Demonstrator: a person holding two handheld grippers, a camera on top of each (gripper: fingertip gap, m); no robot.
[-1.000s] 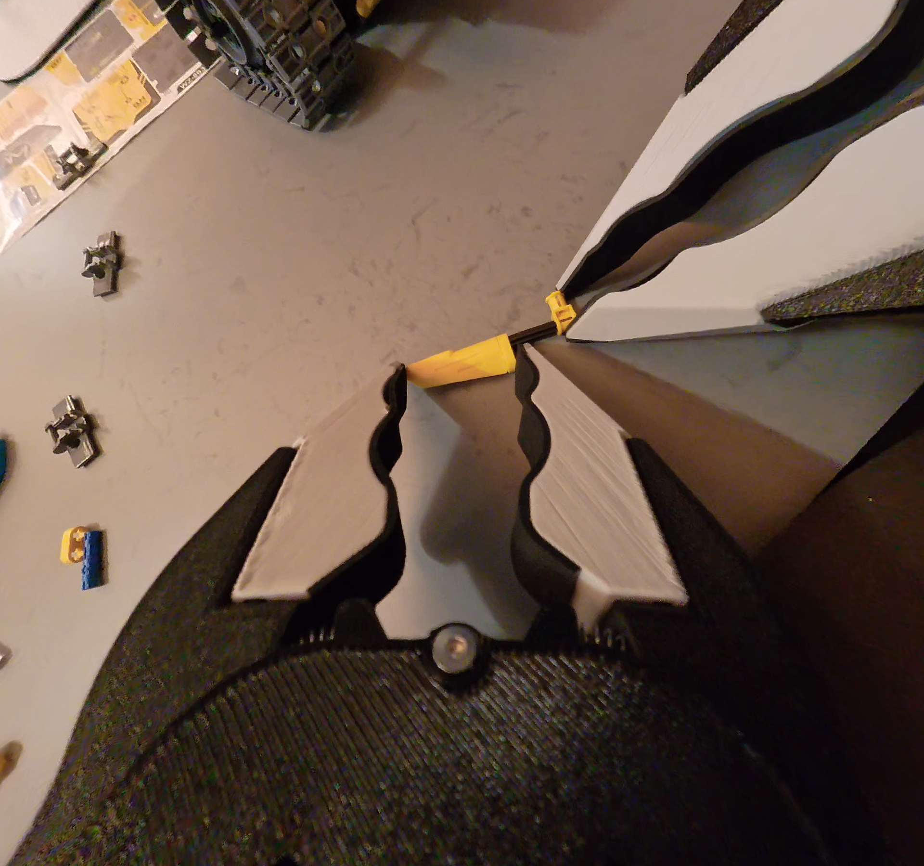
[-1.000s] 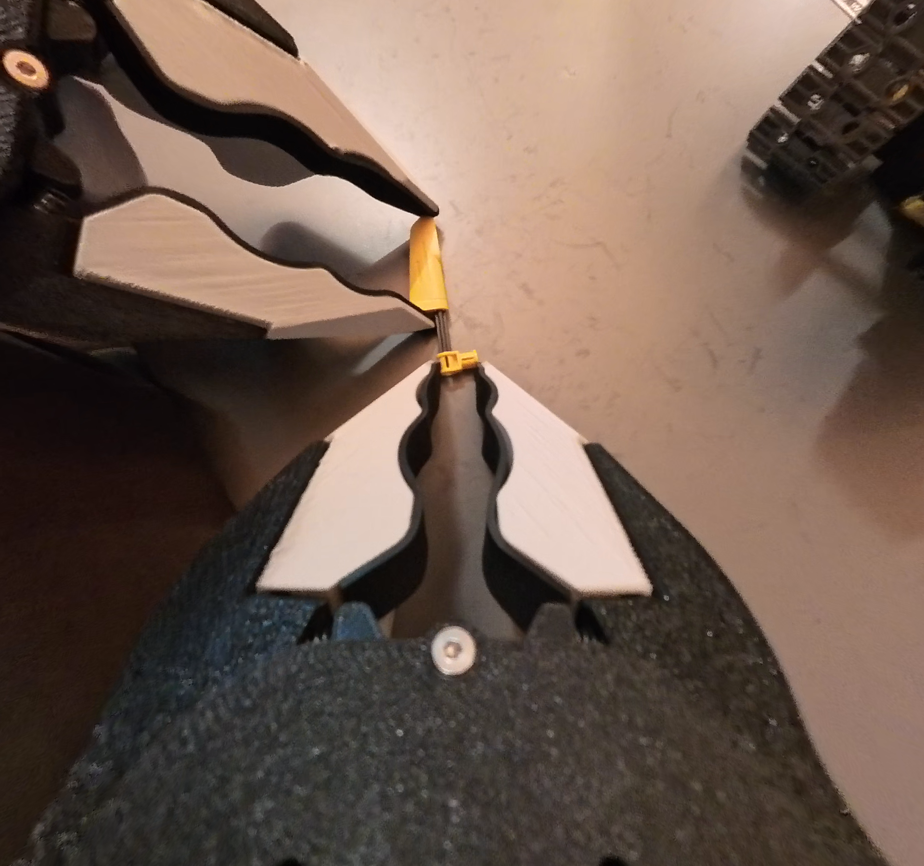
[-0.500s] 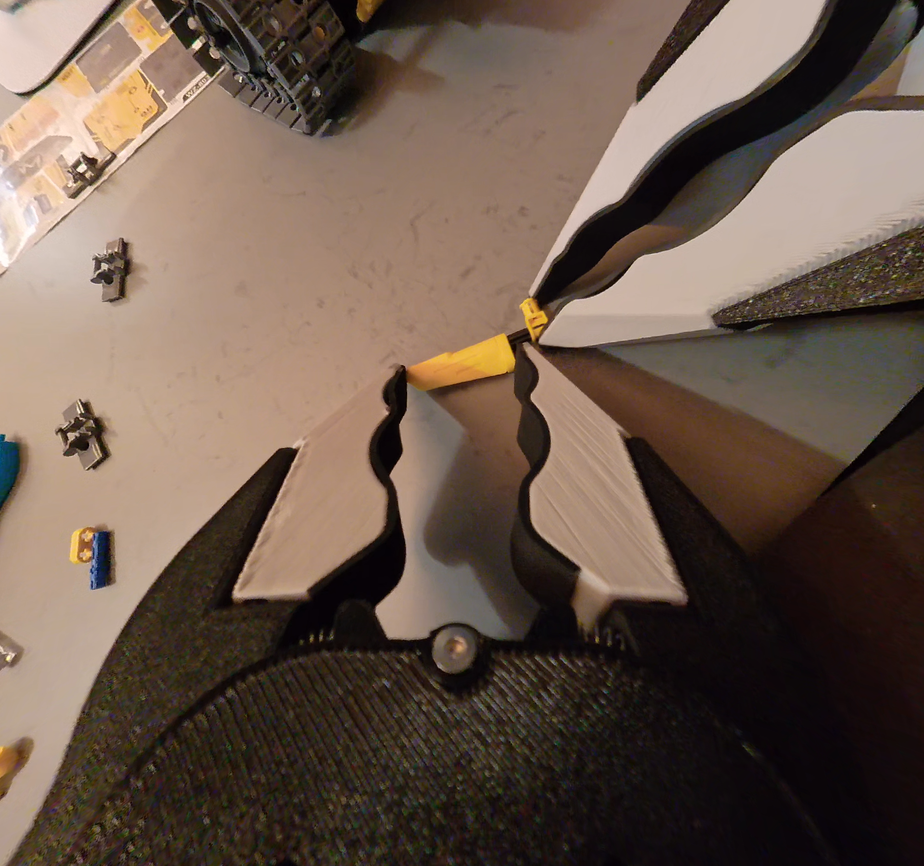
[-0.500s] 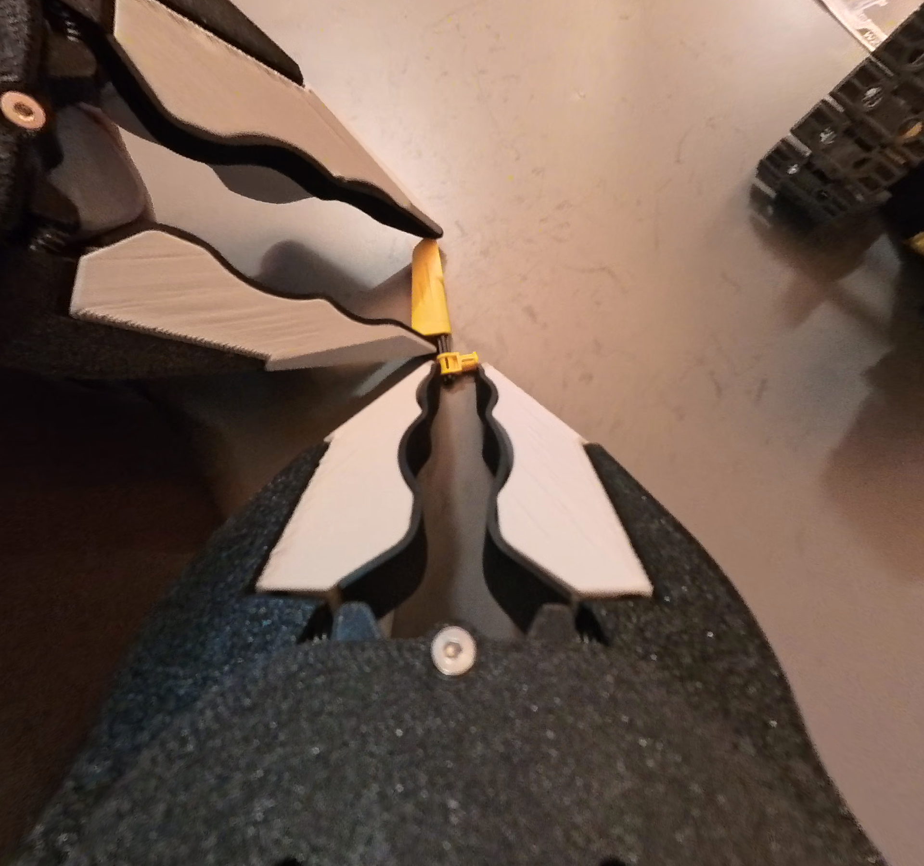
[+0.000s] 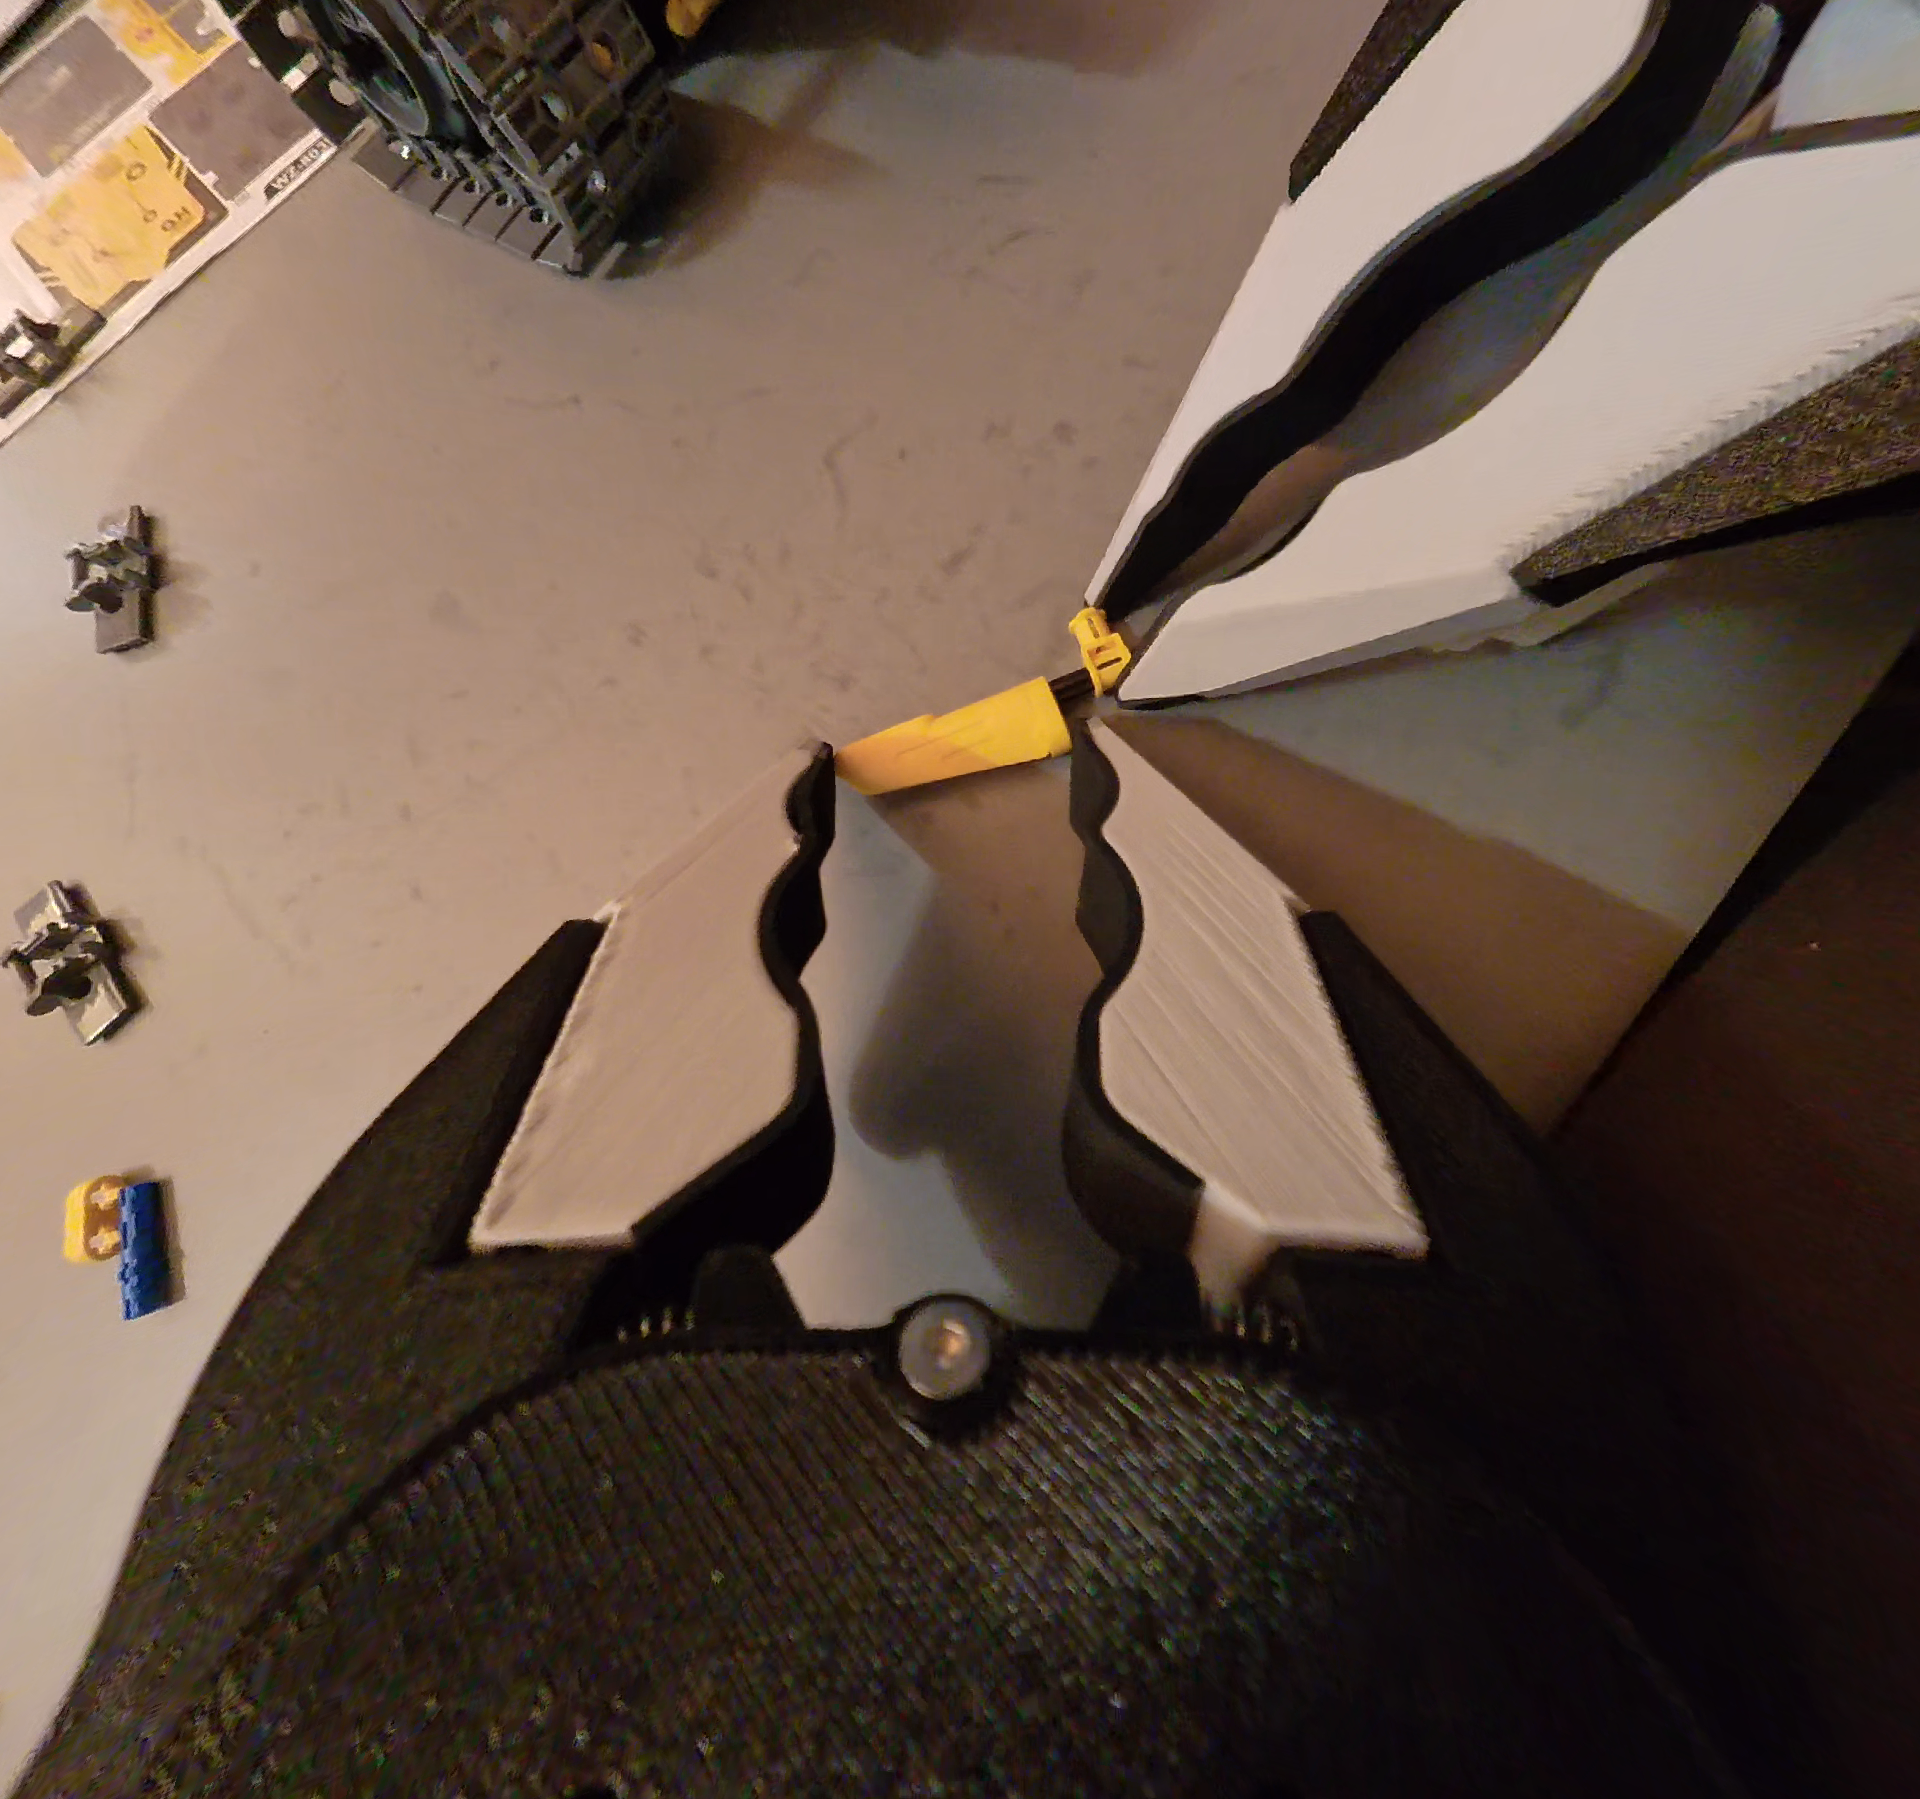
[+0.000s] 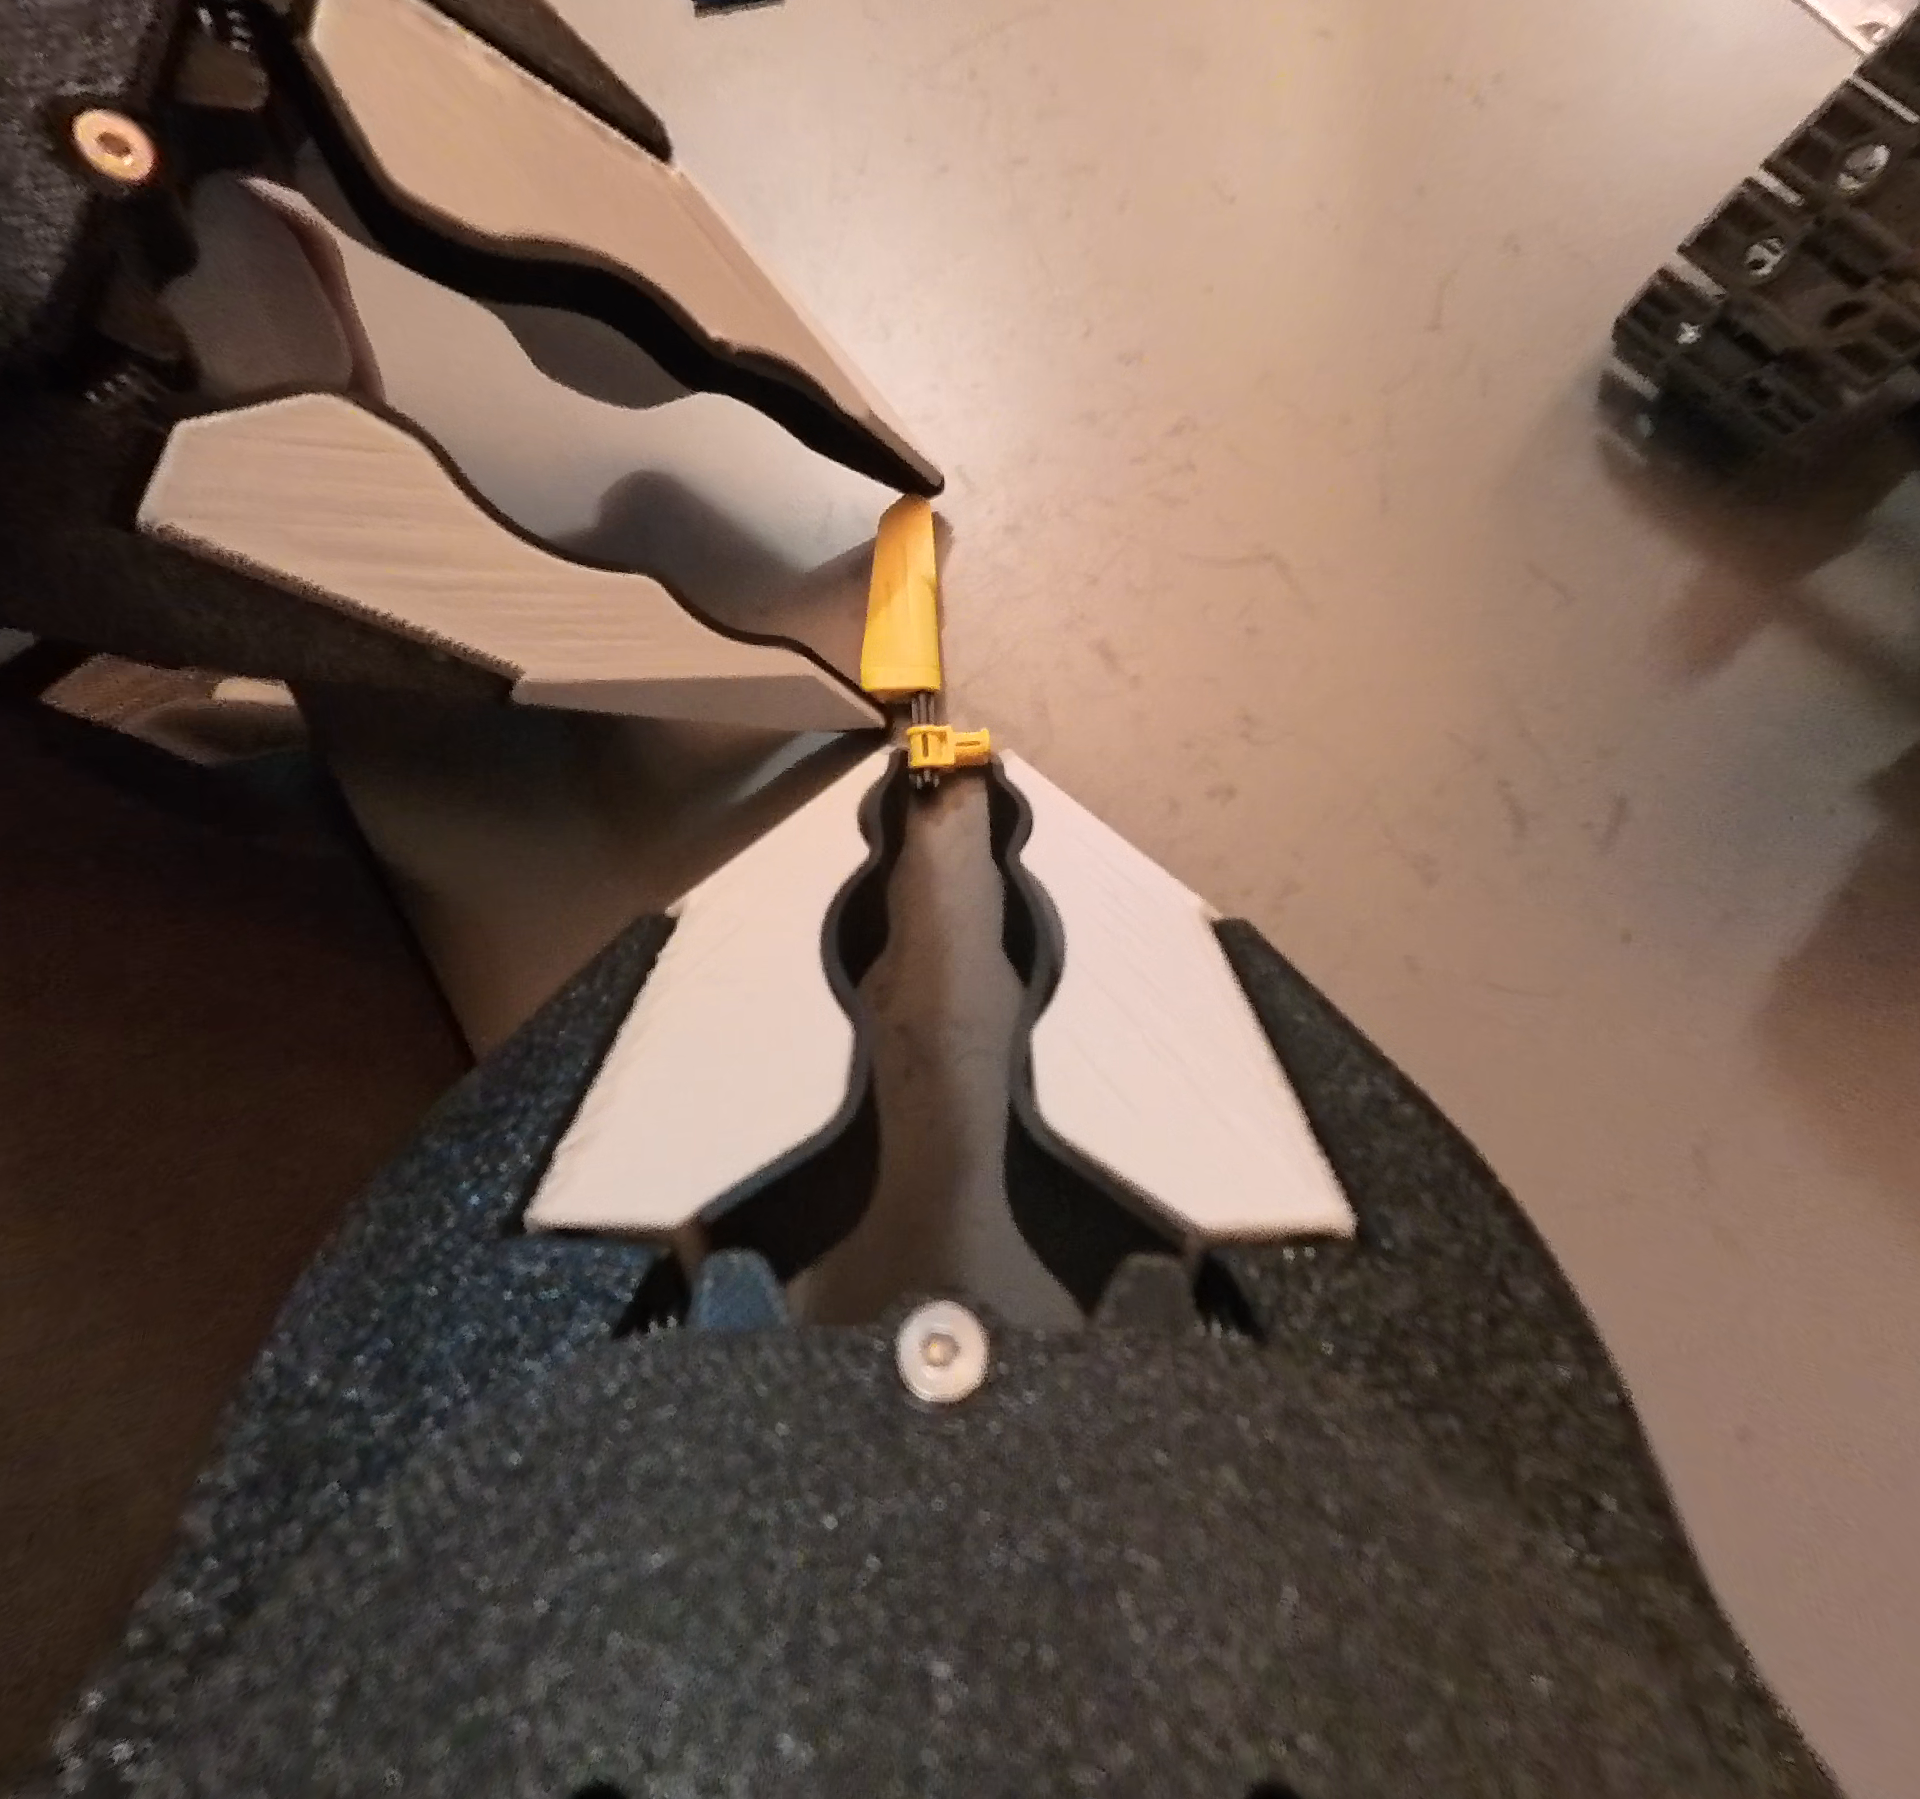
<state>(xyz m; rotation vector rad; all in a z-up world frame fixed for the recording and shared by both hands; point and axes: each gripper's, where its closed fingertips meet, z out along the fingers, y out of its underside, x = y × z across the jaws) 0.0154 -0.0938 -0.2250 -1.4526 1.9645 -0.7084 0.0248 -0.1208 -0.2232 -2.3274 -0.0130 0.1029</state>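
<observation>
Grey surface: tabletop [image 5: 644,523], matte and lightly scuffed; its near edge runs diagonally at lower right in the left wrist view, dark beyond it.
Open room: a broad bare stretch of tabletop lies ahead of both tongs, between them and the tracked model.
Left tongs [image 5: 951,747]: tips part-closed, pinching the yellow sleeve [image 5: 956,741] end to end.
Right tongs [image 6: 940,757]: tips pressed nearly together, pinching the small yellow connector [image 6: 940,743].
Sleeve location: held at the meeting point of the two pairs of tongs, close to the near tabletop edge; whether it touches the tabletop cannot be told.
Sleeve axis: long axis crosswise to the left tongs, in line with the right tongs; the blunt end faces the right tongs.
Link: a short black axle [image 5: 1070,684] joins sleeve and connector; the two yellow parts are just apart.
Left side: two grey clip pieces [image 5: 109,575] and a yellow-and-blue brick [image 5: 114,1245] lie well apart from the tongs.
Far side: black tracked model [image 5: 447,66] beside a printed instruction sheet [image 5: 114,180].
</observation>
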